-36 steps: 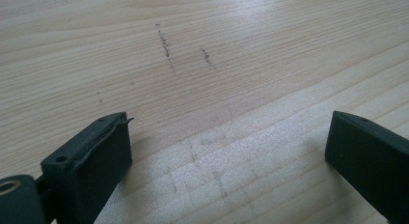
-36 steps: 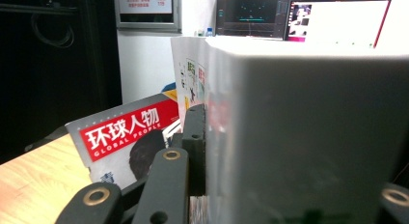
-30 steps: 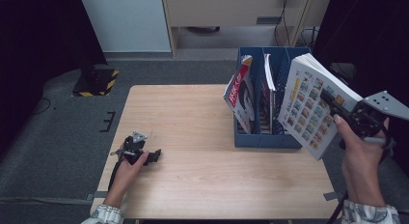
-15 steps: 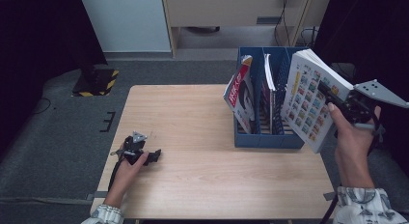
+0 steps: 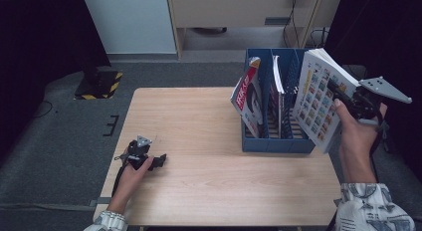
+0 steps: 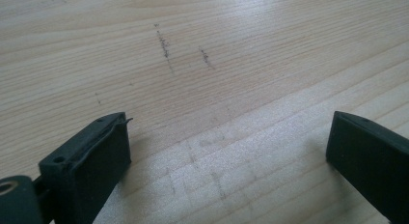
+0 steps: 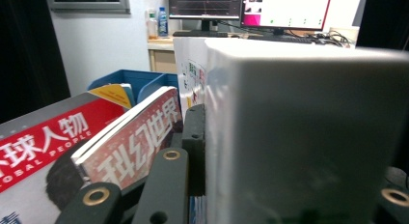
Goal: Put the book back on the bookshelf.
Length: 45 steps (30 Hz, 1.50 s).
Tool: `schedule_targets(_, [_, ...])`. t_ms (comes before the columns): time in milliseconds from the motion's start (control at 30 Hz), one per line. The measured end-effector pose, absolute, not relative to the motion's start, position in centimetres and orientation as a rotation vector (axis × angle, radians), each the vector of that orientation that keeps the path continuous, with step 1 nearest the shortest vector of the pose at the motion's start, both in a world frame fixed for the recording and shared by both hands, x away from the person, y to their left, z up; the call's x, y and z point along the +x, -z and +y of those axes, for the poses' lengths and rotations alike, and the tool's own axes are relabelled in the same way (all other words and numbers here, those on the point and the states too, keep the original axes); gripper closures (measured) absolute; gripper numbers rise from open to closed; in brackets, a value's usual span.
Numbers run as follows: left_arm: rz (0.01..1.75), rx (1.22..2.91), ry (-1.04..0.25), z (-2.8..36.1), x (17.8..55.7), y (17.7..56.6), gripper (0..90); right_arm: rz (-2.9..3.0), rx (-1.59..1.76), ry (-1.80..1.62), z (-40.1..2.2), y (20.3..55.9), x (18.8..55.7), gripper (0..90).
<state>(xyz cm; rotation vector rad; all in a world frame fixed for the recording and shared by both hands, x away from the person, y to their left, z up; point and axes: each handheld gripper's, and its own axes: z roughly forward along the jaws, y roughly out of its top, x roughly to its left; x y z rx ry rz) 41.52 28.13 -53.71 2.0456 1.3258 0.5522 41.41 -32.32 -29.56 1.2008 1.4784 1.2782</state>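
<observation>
A thick white book (image 5: 318, 99) with a colourful cover hangs tilted over the right end of the blue file rack (image 5: 271, 141). My right gripper (image 5: 343, 99) is shut on it from the right. In the right gripper view the book's white page block (image 7: 299, 137) sits against one black finger (image 7: 194, 137), and the other finger is hidden behind it. A red magazine (image 5: 246, 94) leans in the rack's left slot and a thinner one (image 5: 277, 81) stands further right. My left gripper (image 5: 147, 159) rests on the table's front left, open, with bare wood between its jaws (image 6: 226, 151).
The wooden table (image 5: 199, 121) stretches between the two hands. Red magazine covers (image 7: 130, 137) and the rack's blue wall (image 7: 130, 81) lie just left of the held book. Monitors and a desk stand beyond. Grey carpet and a dark curtain surround the table.
My right hand has carried the book a little to the left and away from the person, closer over the rack. The left hand and its gripper have stayed put.
</observation>
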Motion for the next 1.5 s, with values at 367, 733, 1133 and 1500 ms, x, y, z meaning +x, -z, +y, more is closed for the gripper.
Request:
schedule_targets(367, [1.327,2.046,-0.552,28.1,41.5,53.7,1.1,1.467,1.254,-1.252,-32.2,30.5,43.7,73.7])
schedule_targets(733, [1.328,2.047,-0.551,28.1,41.6,53.7,0.4,1.466,1.273,-1.245,-32.2,31.1,44.8,73.6])
schedule_targets(1133, [1.329,2.047,-0.551,28.1,41.6,53.7,0.2,1.473,1.279,-1.234,-31.8,29.9,45.8,73.7])
schedule_targets(1500, [1.329,2.048,-0.550,28.1,41.6,53.7,0.2,1.453,1.311,-1.222,-31.2,29.9,48.3,73.7])
